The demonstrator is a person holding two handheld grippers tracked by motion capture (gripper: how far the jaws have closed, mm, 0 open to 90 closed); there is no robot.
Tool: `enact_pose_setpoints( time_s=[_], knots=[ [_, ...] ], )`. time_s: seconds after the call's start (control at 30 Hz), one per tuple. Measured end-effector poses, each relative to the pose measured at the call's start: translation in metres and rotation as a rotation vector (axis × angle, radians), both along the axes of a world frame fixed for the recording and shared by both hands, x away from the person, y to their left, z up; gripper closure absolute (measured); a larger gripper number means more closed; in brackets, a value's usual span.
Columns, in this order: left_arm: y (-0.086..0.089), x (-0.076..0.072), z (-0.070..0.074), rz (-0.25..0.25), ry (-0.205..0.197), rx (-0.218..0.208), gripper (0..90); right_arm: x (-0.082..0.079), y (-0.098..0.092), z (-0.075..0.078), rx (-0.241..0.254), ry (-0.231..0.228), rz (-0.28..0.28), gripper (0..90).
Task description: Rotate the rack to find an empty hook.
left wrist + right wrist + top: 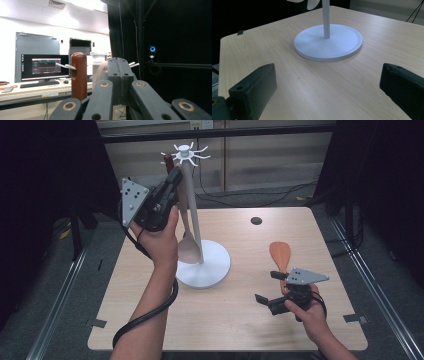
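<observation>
Even overhead light falls on the table (240,315), leaving only soft, faint shadows beside the right gripper (267,290). Around it the room lies dark. In the left gripper view, ceiling panels glare white above the closed jaws, whose near links are blurred. In the right gripper view the near jaws look soft and slightly stretched at the edges.

High view overlooks the table (235,320); right gripper view skims it closely.

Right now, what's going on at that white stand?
Left gripper shut, up at stand's hooks. Wooden spoon hanging against pole. Right gripper open, beside orange spatula. Nothing blocking.
</observation>
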State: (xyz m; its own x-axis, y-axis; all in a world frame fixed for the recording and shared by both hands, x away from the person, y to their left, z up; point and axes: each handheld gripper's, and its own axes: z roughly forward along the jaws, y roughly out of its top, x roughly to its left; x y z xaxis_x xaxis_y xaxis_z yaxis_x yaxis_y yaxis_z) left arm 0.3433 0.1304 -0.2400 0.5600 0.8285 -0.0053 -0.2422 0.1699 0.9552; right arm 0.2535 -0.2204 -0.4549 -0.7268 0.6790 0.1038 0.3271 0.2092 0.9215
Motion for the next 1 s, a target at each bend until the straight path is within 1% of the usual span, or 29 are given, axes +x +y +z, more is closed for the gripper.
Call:
enact_pose_setpoints(
  time_s=[0.1,0.13,0.27,0.3,0.33,0.37,0.53,0.57,0.67,0.87,0.9,0.97,1.0],
  knots=[
    [0.0012,0.0005,0.0002,0.003,0.000,-0.008,90.0,0.0000,0.0002,0.0002,0.001,-0.001,0.001,0.7],
    [0.0012,0.0006,0.0004,0.011,0.002,0.001,90.0,0.0000,0.0002,0.0002,0.001,-0.001,0.001,0.6],
    [0.0017,0.0009,0.0005,0.004,0.005,-0.006,90.0,0.0002,0.0003,0.0000,0.000,-0.003,0.004,0.7],
    [0.0007,0.0000,0.0017,0.011,0.001,0.012,90.0,0.0002,0.0003,0.0001,0.001,-0.003,0.003,0.7],
    [0.0009,0.0002,0.0020,0.011,0.003,0.012,90.0,0.0003,0.0003,0.0001,0.001,-0.003,0.004,0.6],
    [0.0009,0.0015,0.0024,0.007,0.009,0.001,90.0,0.0002,0.0002,0.0001,0.000,-0.001,0.002,0.7],
    [0.0027,0.0031,0.0025,0.020,0.015,-0.004,90.0,-0.0001,-0.0002,0.0006,0.001,-0.007,0.001,0.7],
    [0.0028,0.0032,0.0024,0.020,0.016,-0.010,90.0,0.0000,-0.0004,0.0006,0.002,-0.007,0.000,0.7],
    [0.0035,0.0037,0.0027,0.019,0.018,-0.005,90.0,0.0001,-0.0007,0.0005,0.005,-0.006,0.000,0.7],
    [0.0058,0.0056,0.0025,0.014,0.022,-0.013,90.0,0.0001,0.0000,0.0002,0.001,-0.004,0.001,0.7],
    [0.0068,0.0062,0.0024,0.011,0.027,-0.023,90.0,0.0001,0.0001,0.0001,0.001,-0.003,0.002,0.7],
    [0.0075,0.0062,0.0026,0.020,0.026,-0.017,90.0,0.0002,0.0003,0.0001,0.001,-0.005,0.003,0.7],
    [0.0084,0.0064,0.0026,0.009,0.034,-0.020,90.0,0.0002,0.0004,0.0001,0.002,-0.005,0.002,0.7]
  ],
)
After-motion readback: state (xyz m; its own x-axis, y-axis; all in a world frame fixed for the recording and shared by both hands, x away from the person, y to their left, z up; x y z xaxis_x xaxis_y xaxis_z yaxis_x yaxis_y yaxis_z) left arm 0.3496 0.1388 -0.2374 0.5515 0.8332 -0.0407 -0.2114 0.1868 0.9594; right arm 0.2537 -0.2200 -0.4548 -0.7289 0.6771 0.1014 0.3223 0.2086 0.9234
